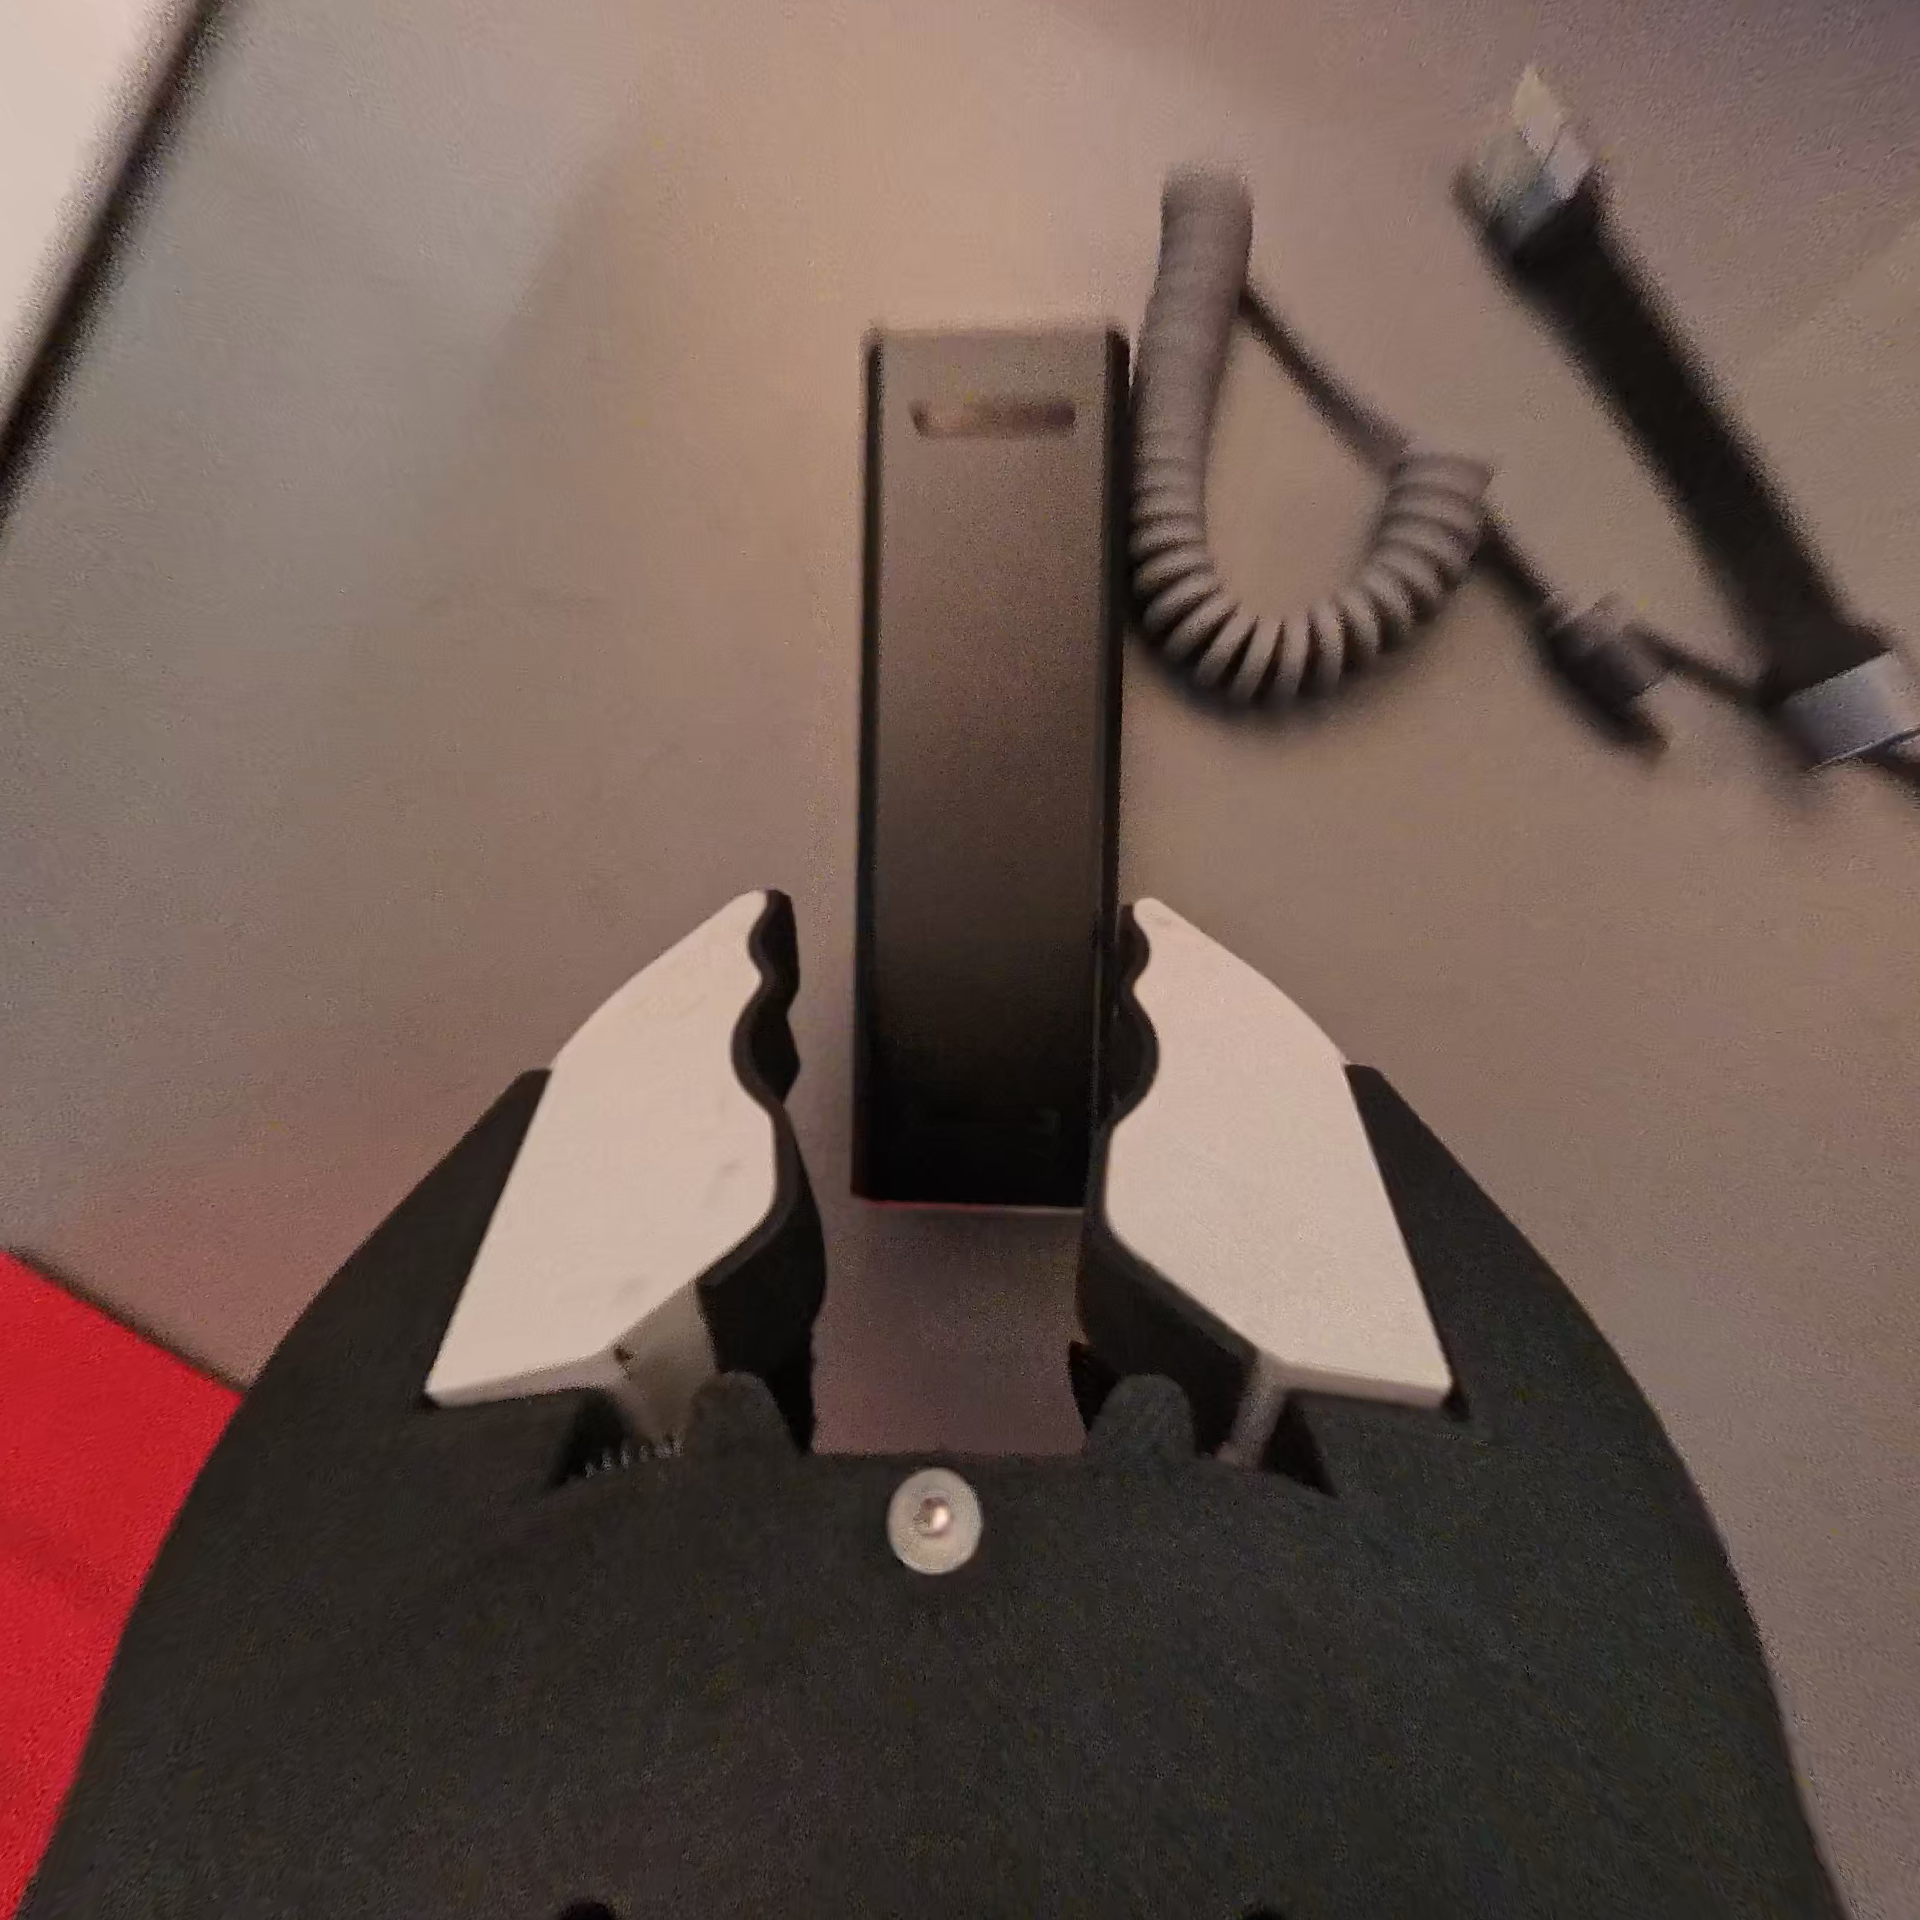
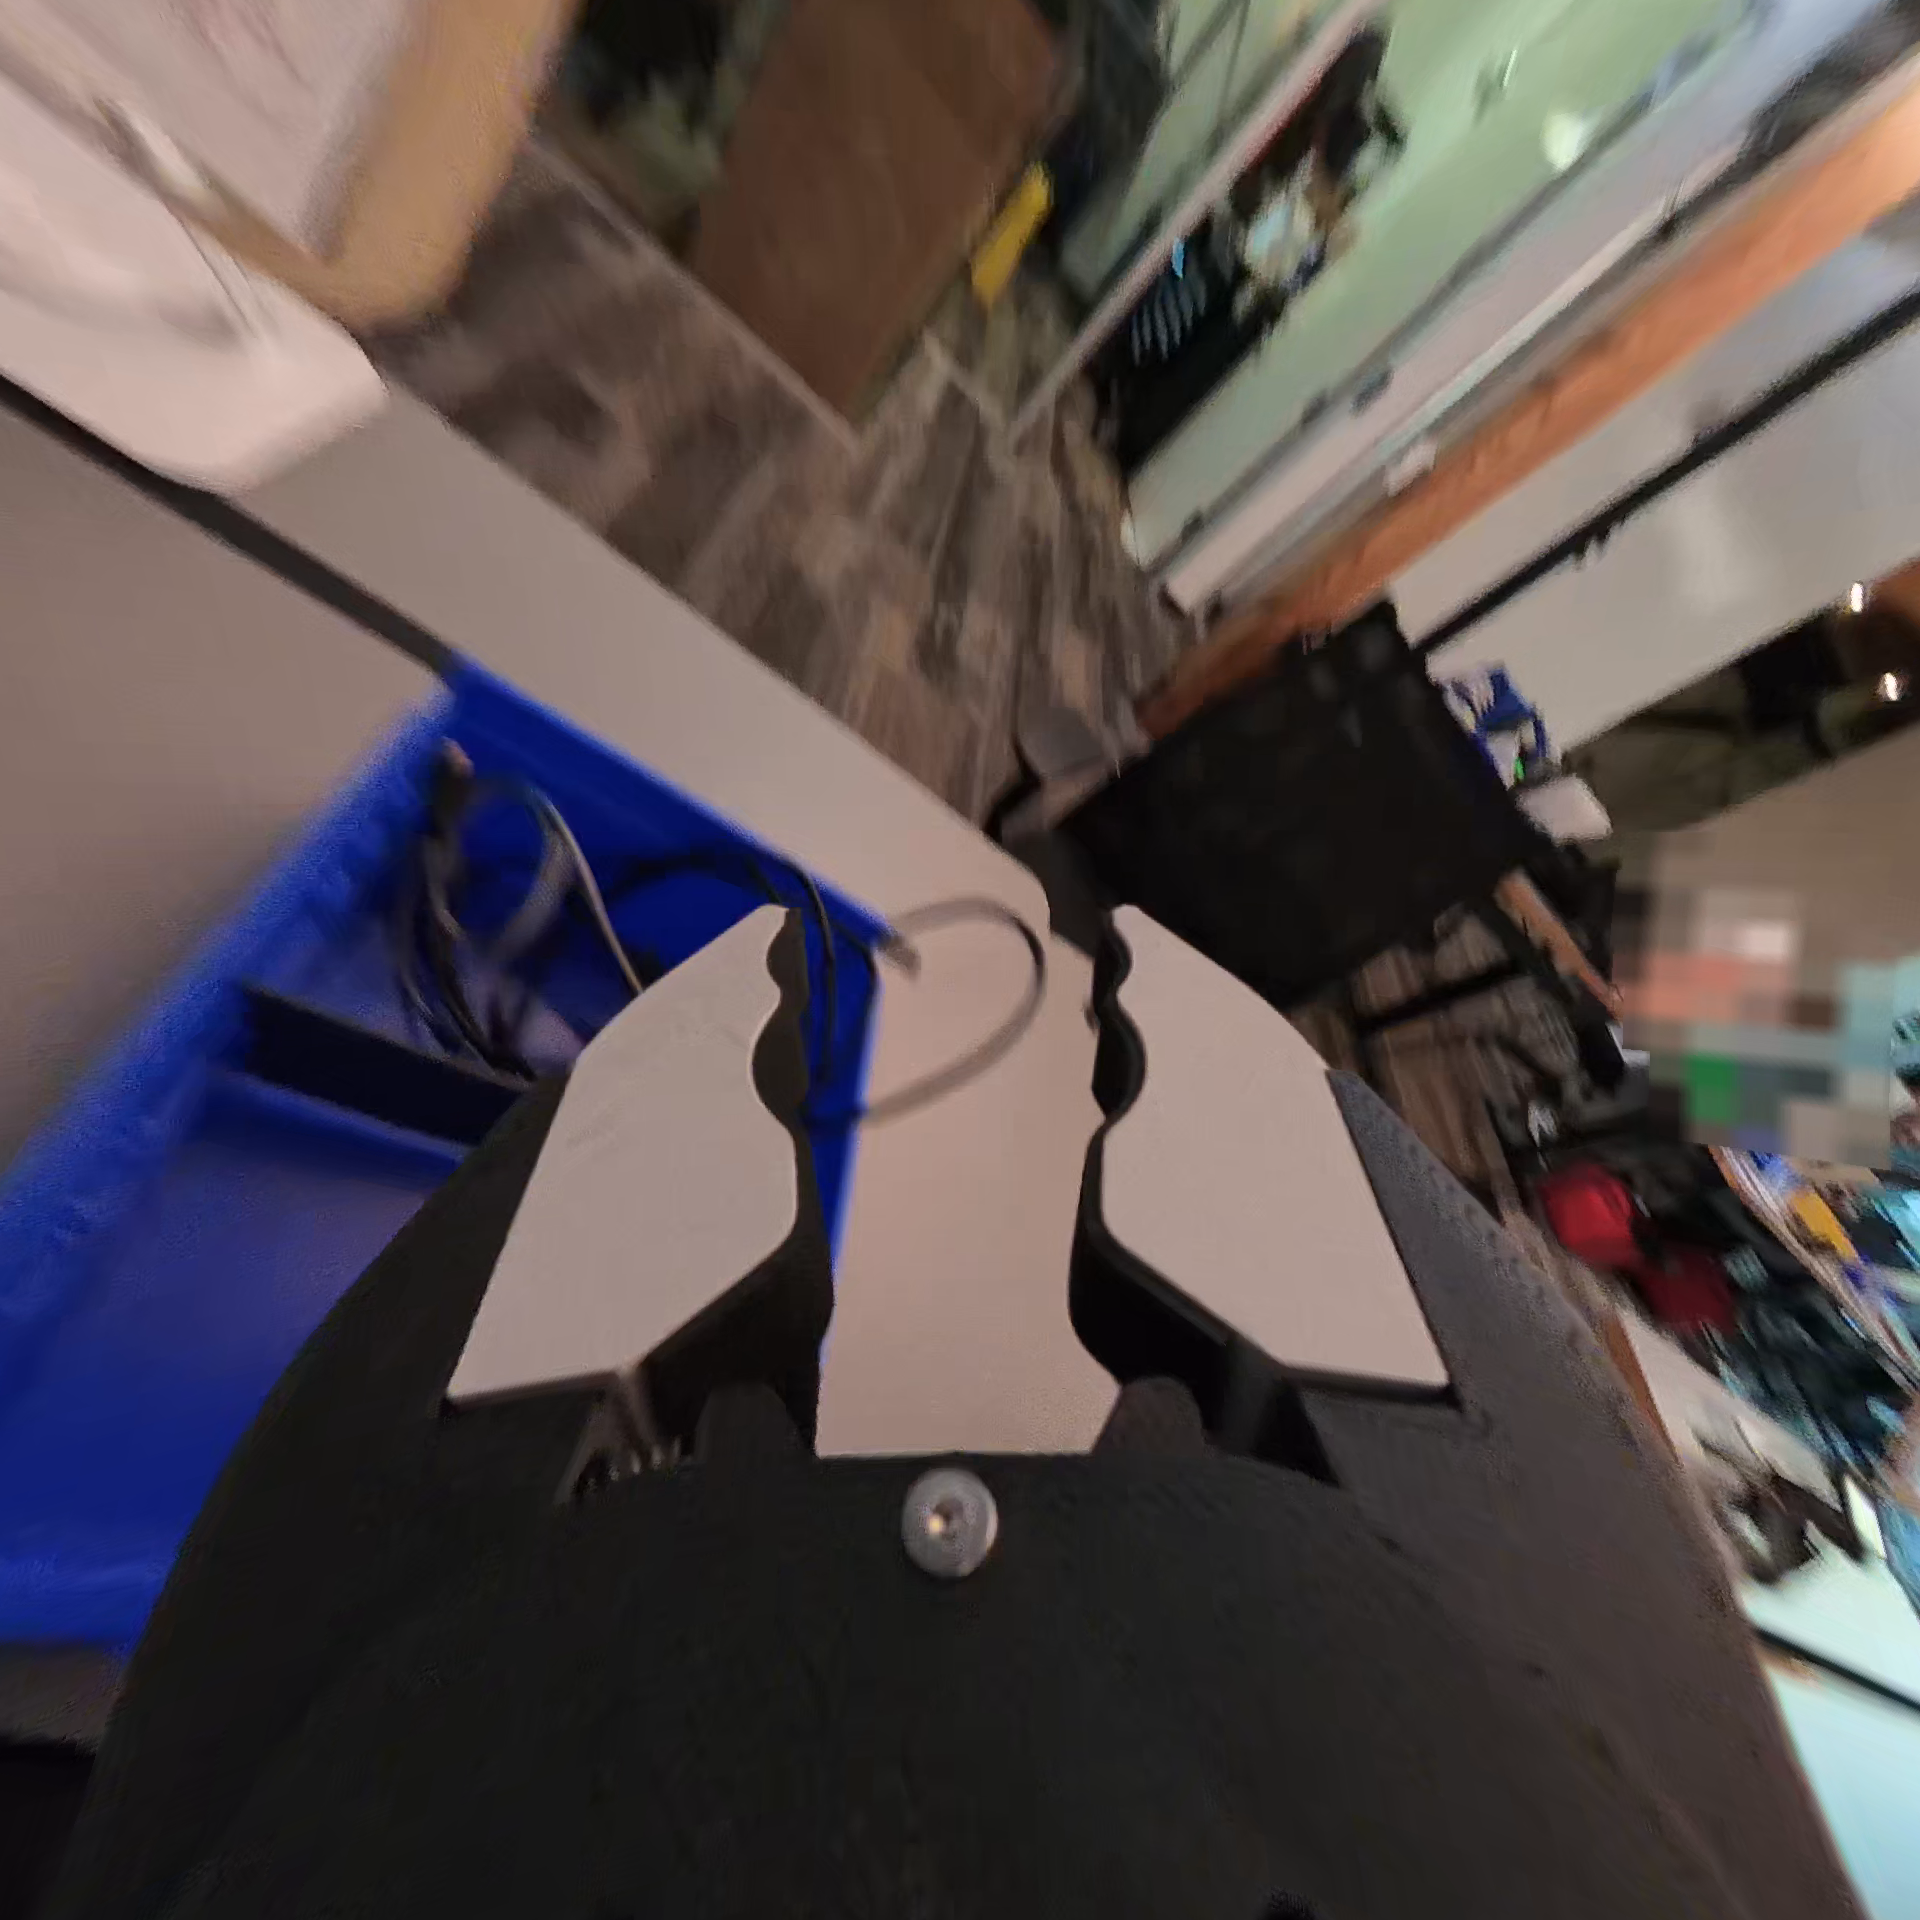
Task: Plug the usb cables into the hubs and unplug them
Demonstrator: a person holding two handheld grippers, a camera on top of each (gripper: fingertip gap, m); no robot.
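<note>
A long black USB hub [image 1: 987,748] lies lengthwise between the fingers of my left gripper [image 1: 958,914], pointing away from me. The jaws are closed on its near end, and it looks sharp while the table behind is blurred. A grey coiled cable [image 1: 1247,582] lies just right of the hub. A black flat cable with a metal plug [image 1: 1538,166] lies further right. My right gripper [image 2: 951,920] is open and empty above the table corner. Thin black and grey cables [image 2: 997,997] hang out of a blue bin [image 2: 260,1091] to its left.
The grey table top [image 1: 416,623] has a dark edge at the far left. A red surface [image 1: 94,1455] shows at the lower left. In the right wrist view, the floor, shelves and clutter lie beyond the table edge [image 2: 727,727], all blurred. Across from one pair of fingers to the other is roughly 45 cm.
</note>
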